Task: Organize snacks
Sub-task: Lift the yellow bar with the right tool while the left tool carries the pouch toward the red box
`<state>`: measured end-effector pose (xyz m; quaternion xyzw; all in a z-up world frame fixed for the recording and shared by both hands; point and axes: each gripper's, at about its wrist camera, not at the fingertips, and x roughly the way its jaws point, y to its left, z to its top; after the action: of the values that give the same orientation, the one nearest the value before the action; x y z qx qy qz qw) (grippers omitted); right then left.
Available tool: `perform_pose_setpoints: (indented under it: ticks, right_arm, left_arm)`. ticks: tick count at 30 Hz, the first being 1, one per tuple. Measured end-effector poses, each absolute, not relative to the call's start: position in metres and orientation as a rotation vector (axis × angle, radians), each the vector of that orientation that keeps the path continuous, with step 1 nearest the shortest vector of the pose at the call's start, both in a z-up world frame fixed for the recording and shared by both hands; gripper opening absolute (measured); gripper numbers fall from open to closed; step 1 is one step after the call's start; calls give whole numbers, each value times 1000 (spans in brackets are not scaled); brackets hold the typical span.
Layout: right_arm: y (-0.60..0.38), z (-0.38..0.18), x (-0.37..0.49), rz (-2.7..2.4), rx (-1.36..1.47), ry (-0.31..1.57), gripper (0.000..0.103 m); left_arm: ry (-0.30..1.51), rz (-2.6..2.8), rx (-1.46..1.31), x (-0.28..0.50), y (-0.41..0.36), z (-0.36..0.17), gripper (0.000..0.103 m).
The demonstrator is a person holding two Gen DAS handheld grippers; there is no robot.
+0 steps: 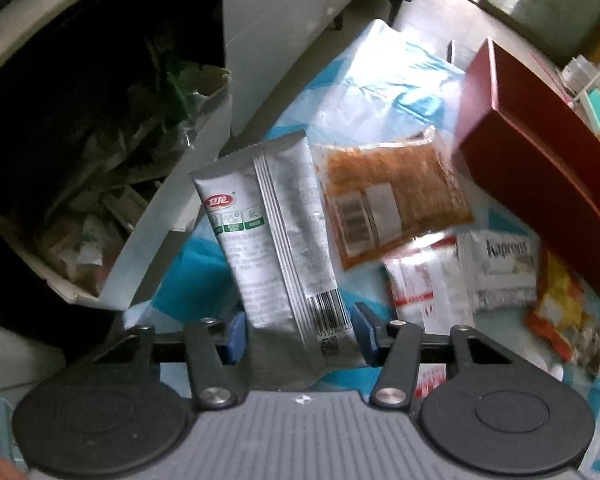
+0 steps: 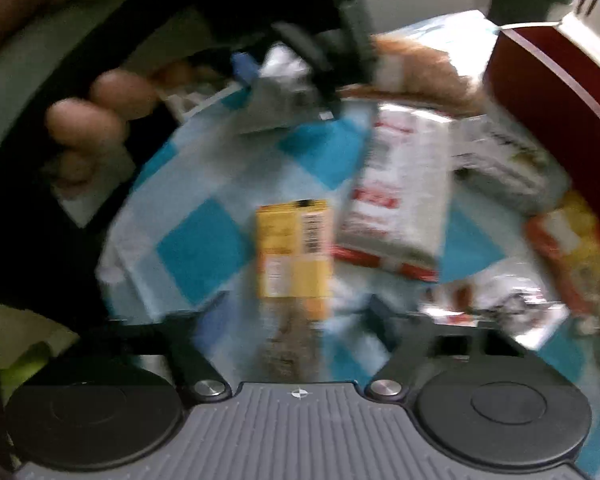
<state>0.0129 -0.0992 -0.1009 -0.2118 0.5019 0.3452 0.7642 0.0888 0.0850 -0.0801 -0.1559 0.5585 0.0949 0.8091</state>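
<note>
My left gripper (image 1: 300, 334) is shut on a silver snack packet (image 1: 276, 236) and holds it upright above the blue-checked cloth (image 1: 380, 88). Beyond it lie an orange packet (image 1: 392, 200), a red-and-white packet (image 1: 420, 288) and a white packet (image 1: 500, 268). In the blurred right wrist view, my right gripper (image 2: 296, 320) is open around the lower end of a yellow packet (image 2: 294, 248) lying on the cloth (image 2: 196, 248). The left gripper with the silver packet (image 2: 284, 92) shows at the top of that view.
A dark red box (image 1: 540, 156) stands at the right, also in the right wrist view (image 2: 556, 84). A yellow-orange packet (image 1: 560, 312) lies beside it. A white box of rubbish (image 1: 112, 200) stands left of the table edge. A hand (image 2: 88, 120) holds the left gripper.
</note>
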Motion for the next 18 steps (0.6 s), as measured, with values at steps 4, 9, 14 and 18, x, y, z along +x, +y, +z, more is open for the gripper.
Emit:
perform_pose_setpoints:
  ticks: [4,9,14,18]
  right_arm:
    - [-109,-98,14,719,-451,1097,45]
    - [-126,-81,15,711,-361,1081,34]
    - [-145,-79,20,655,-293,1089,36]
    - [-132,-86,13,696,-355,1085,43]
  left_arm:
    - [1194,159,-320,78,77,-76,44]
    - [1170,91,-319,65,64,-61,44]
    - [1169,76,-323,61,59,-57,44]
    - [1167,77,-328,60,58,-56,44]
